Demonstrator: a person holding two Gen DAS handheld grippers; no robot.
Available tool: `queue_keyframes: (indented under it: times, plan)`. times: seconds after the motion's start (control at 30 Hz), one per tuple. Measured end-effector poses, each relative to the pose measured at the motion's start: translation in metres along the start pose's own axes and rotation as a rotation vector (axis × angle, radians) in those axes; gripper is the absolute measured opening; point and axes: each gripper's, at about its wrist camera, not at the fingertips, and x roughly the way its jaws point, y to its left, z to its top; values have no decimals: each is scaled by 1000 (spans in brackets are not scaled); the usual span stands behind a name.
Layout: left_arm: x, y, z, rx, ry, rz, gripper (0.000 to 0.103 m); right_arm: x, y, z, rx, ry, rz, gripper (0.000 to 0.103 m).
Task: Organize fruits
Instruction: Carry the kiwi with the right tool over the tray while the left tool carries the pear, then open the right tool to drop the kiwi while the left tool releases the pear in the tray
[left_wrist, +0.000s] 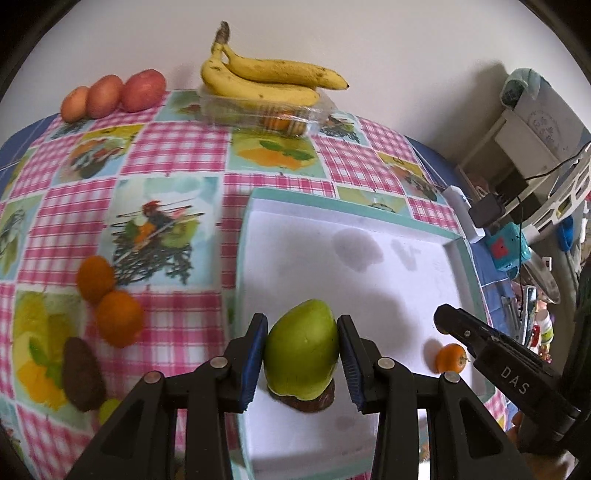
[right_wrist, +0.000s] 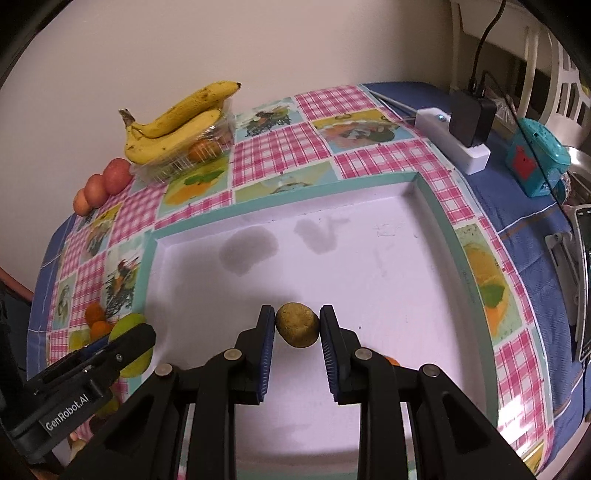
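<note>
My left gripper (left_wrist: 302, 320) is shut on a green pear-shaped fruit (left_wrist: 301, 354), held just over the left part of a white tray (left_wrist: 369, 295) with a teal rim. A brown fruit (left_wrist: 306, 402) lies in the tray right under it. My right gripper (right_wrist: 296, 311) is shut on a small brownish-yellow fruit (right_wrist: 297, 325) above the tray's near middle. In the left wrist view the right gripper (left_wrist: 443, 320) reaches in from the right, next to a small orange fruit (left_wrist: 450, 358) in the tray. The left gripper (right_wrist: 142, 334) and green fruit (right_wrist: 127, 323) show at the tray's left edge.
Two oranges (left_wrist: 109, 302) and a dark brown fruit (left_wrist: 83, 373) lie on the checked cloth left of the tray. Bananas (left_wrist: 266, 79) rest on a clear plastic box (left_wrist: 266, 114) at the back, with red apples (left_wrist: 114, 92) to their left. A power strip (right_wrist: 452, 142) and clutter sit right.
</note>
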Motion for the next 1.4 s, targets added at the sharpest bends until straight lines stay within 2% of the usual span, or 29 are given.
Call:
queue_keyframes:
  times: [0.17,0.4,0.67,0.7,0.8,0.97,1.03,1.1,1.17,1.23,1.3,1.37,1.4]
  plan:
    - [18,-4,4,6,9,-19,41,15,-3,1,2,25,-18,26]
    - [39,-2,2,-7,57,-6,41,28,-7,-4,10,58,-36,26]
    - [41,0,3,-17,67,-8,41,27,-10,-3,21,62,-41,26]
    - [40,1,3,-20,70,-9,42,26,-10,-4,22,64,-43,27]
    - [32,2,5,-24,67,-30,42,21,-10,-3,24,58,-50,46]
    - [8,3,3,-19,40,-46,44,6,-6,-4,10,37,-55,52]
    - [0,3,3,-19,27,-46,51,1,-5,-5,7,33,-48,65]
    - [-8,7,2,-27,11,-28,60,-3,-2,-7,4,32,-34,68]
    - [-14,11,-1,-41,7,-20,63,-8,1,-9,-4,24,-37,69]
    - [-21,18,-7,-53,18,-4,68,-13,3,-12,-6,10,-48,75]
    - [-27,21,-11,-39,16,33,71,-19,1,-19,14,2,-26,78]
    - [-37,21,-16,-9,-9,110,79,-23,0,-22,25,0,2,78]
    - [-41,21,-18,2,-24,143,86,-25,1,-23,23,-7,5,79]
